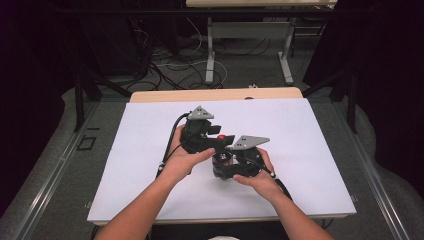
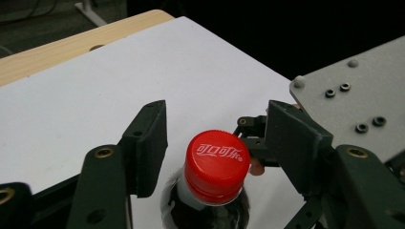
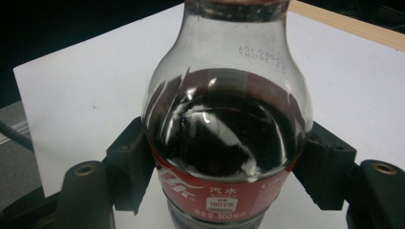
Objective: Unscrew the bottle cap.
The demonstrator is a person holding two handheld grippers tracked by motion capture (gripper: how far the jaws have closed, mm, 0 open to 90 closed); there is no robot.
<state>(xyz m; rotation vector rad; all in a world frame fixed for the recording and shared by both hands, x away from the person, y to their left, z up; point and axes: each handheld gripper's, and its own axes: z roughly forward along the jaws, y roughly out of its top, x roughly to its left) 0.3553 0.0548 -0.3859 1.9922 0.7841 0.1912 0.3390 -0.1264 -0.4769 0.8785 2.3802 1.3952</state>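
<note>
right gripper (image 3: 229, 191) clamps cola bottle (image 3: 224, 143) body | left gripper (image 2: 215, 148) released, jaws astride red cap (image 2: 217, 164), no contact | advice: center cap, clench evenly, then twist

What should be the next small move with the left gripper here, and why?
Probably close the left gripper on the red cap. Its jaws stand open on either side of the cap without touching it, while the right gripper already clamps the bottle at its label, so the bottle is steady for a twist.
</note>
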